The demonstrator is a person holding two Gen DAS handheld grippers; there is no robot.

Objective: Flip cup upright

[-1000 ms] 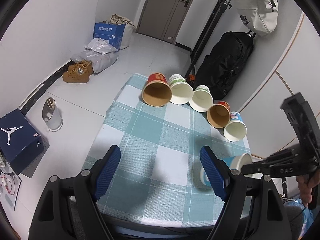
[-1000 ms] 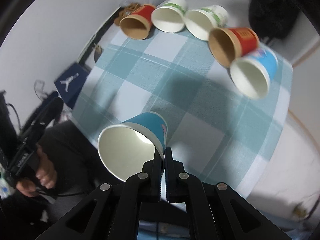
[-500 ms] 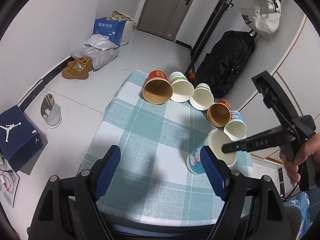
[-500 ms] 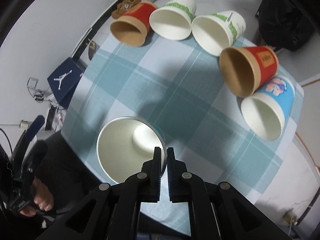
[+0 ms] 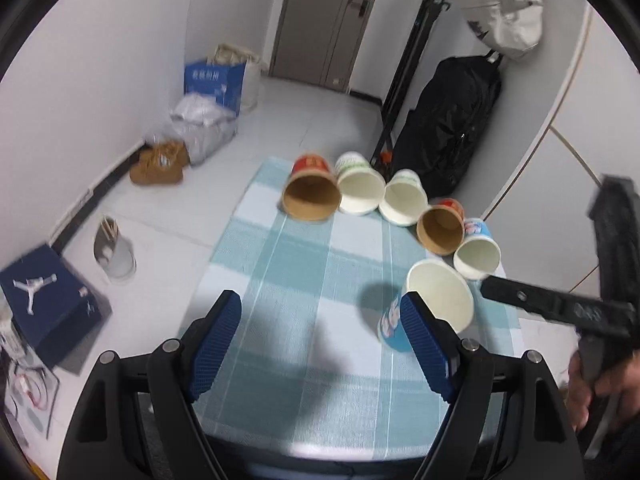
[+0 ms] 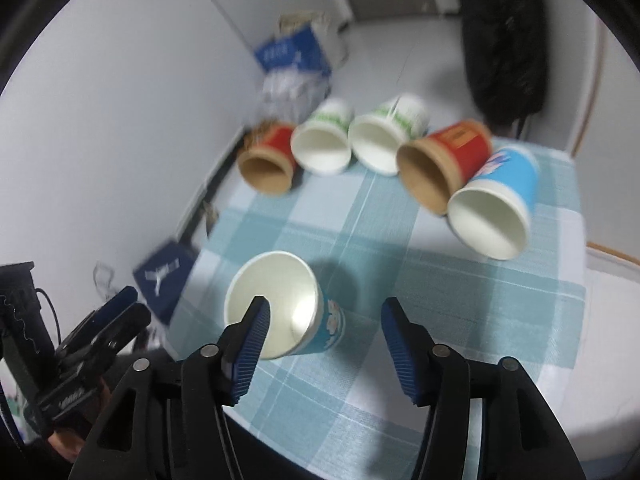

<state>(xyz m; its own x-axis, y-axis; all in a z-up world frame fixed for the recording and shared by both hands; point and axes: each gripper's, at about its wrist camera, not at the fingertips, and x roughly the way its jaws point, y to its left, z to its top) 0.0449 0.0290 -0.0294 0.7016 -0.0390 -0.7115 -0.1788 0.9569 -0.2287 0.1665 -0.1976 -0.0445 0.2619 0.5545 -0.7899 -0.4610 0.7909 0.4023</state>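
Observation:
A blue paper cup stands upright on the checked tablecloth, white inside showing. My right gripper is open; its left finger overlaps the cup's rim in view, the right finger is apart from it. In the left wrist view the same cup stands behind my open, empty left gripper, and the right gripper's arm reaches in from the right.
Several cups lie on their sides in a row at the table's far edge: red, two white-green, red, blue. A black bag, boxes and shoes are on the floor beyond.
My right gripper turned the blue cup from lying to upright, then opened and let it go. The left gripper stayed open and nearly still.

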